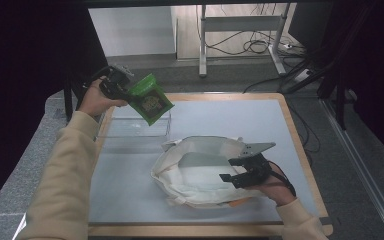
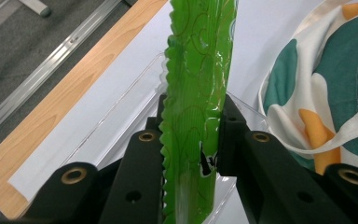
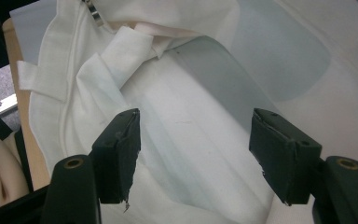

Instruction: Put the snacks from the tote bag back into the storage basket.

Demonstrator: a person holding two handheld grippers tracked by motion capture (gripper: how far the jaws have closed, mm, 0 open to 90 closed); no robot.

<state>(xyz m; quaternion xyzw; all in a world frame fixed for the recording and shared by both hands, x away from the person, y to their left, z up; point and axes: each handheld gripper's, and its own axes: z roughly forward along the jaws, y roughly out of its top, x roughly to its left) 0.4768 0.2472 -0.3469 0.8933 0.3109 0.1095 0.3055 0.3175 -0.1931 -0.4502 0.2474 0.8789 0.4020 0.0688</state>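
Left gripper up at ten o'clock, jaws clamped on green pouch; pouch hangs tilted over clear tray at table's far-left; white tote bag lies at five o'clock, mouth gaping; right gripper at bag's right edge, jaws spread wide over bag lining, pinching nothing.
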